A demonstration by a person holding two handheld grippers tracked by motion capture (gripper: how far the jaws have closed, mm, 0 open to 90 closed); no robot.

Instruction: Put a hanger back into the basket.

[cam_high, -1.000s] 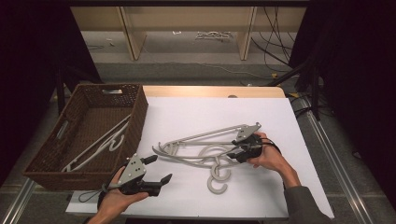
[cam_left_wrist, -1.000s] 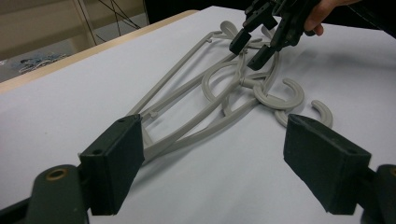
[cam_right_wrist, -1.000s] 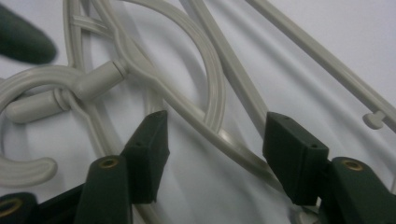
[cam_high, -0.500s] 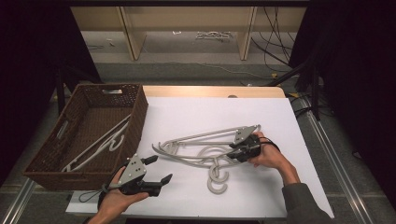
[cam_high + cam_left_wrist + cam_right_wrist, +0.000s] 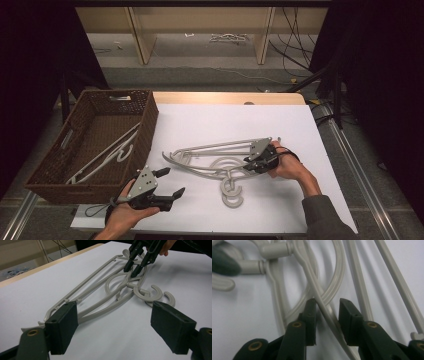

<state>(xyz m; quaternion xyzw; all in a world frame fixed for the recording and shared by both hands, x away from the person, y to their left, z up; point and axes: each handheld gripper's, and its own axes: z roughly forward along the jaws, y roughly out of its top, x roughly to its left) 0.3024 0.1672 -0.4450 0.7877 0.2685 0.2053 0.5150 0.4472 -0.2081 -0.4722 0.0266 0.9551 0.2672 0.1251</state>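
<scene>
Right tool [image 5: 325, 308] part-open astride a grey hanger [image 5: 317, 293] bar

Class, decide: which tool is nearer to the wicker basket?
Left. The left tool sits just beside the basket; the right tool is across the table, among the hangers.

Your left gripper [image 5: 167, 182] is hovering at the lower left of the frame with its jaws spread apart, just beside the wicker basket [image 5: 54, 172]. Pale hangers [image 5: 107, 155] are lying inside that basket. Your right gripper [image 5: 250, 163] is reaching into the tangled grey hangers [image 5: 212, 160] at centre frame; its jaws are seemingly straddling a strand, though that's hard to confirm.
</scene>
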